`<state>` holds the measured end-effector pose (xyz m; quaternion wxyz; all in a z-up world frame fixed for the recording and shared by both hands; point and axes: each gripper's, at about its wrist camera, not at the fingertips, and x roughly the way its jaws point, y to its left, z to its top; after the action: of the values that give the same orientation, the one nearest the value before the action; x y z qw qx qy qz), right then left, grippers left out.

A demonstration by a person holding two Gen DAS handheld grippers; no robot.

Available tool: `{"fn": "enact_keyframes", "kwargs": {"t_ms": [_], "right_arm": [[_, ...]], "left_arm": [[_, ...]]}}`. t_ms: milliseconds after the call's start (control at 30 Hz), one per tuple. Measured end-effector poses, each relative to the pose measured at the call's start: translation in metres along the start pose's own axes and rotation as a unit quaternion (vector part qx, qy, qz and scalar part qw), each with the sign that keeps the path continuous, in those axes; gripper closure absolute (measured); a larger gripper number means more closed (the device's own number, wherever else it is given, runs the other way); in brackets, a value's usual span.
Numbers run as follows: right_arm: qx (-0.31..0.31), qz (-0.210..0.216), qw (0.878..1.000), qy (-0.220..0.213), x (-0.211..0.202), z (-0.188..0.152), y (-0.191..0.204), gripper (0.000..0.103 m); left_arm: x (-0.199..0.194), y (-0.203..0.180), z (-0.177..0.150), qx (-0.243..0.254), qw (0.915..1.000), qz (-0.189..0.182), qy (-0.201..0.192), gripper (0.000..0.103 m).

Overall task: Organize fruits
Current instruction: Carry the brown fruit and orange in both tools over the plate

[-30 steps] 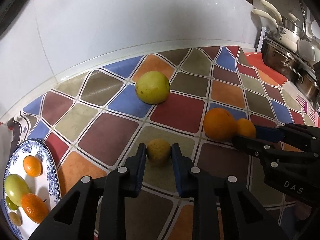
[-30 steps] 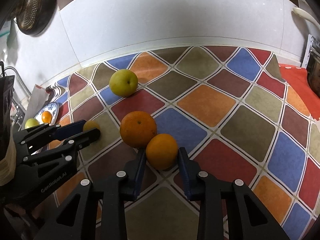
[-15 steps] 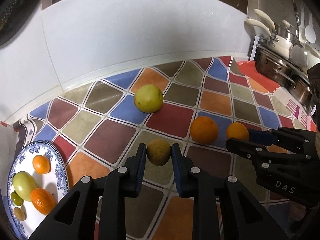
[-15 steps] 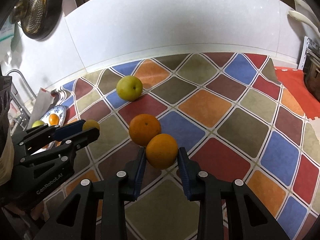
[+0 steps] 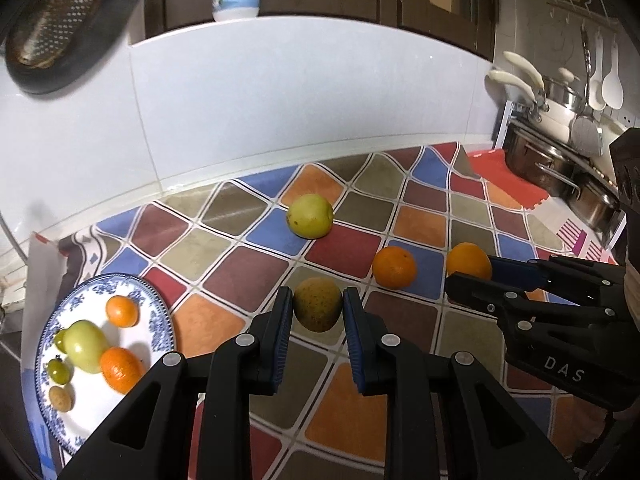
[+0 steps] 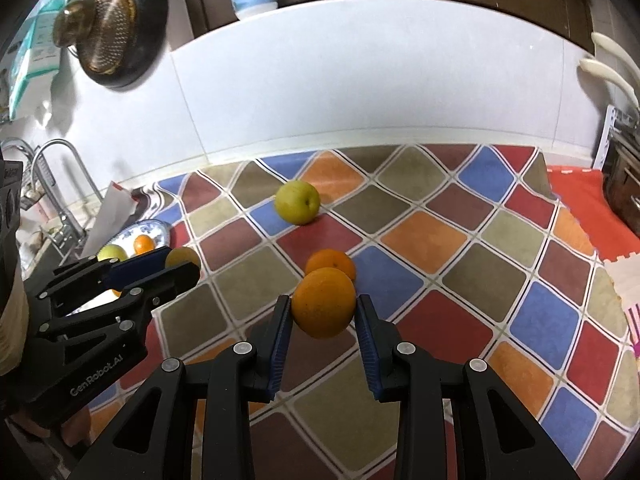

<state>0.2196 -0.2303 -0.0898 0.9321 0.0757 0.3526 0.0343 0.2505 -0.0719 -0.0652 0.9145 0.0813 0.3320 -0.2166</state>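
Note:
My left gripper (image 5: pixel 316 312) is shut on a speckled brown-yellow fruit (image 5: pixel 318 304) and holds it above the checkered mat; it also shows in the right wrist view (image 6: pixel 182 258). My right gripper (image 6: pixel 323 316) is shut on an orange (image 6: pixel 324 308), lifted off the mat; that orange shows in the left wrist view (image 5: pixel 468 261). A second orange (image 5: pixel 394 267) and a green apple (image 5: pixel 311 216) lie on the mat. A blue-patterned plate (image 5: pixel 158 312) at the left holds several fruits.
Pots and pans (image 5: pixel 560 160) stand at the right on a red mat. A white tiled wall (image 5: pixel 280 92) backs the counter. A sink tap (image 6: pixel 60 168) is at the far left, and a strainer (image 6: pixel 108 32) hangs on the wall.
Both grippers have risen with their fruits, so the counter looks farther away. The held orange has come away from the second orange, which stays on the mat.

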Motion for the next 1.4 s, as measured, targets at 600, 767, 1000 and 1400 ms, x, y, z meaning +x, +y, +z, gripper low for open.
{"fn": "enact_keyframes", "kwargs": {"t_ms": [600,767,1000,1400], "right_arm": [[-0.037,0.027,0.998,-0.037,-0.051,-0.006,0.041,0.07],[-0.047,0.038,0.997,-0.047,-0.064,-0.009,0.054,0.07],[-0.059,0.056,0.995,-0.055,-0.072,-0.011,0.076,0.07],[-0.085,0.087,0.991,-0.061,-0.075,-0.016,0.125,0.07]], "left_arm": [[-0.075,0.004,-0.014,-0.029,0.9982,0.016,-0.05,0.077],[-0.092,0.007,-0.022,-0.034,0.9975,0.023,-0.058,0.077],[-0.114,0.021,-0.034,-0.043,0.996,0.043,-0.066,0.077],[-0.151,0.057,-0.053,-0.058,0.9922,0.073,-0.082,0.077]]}}
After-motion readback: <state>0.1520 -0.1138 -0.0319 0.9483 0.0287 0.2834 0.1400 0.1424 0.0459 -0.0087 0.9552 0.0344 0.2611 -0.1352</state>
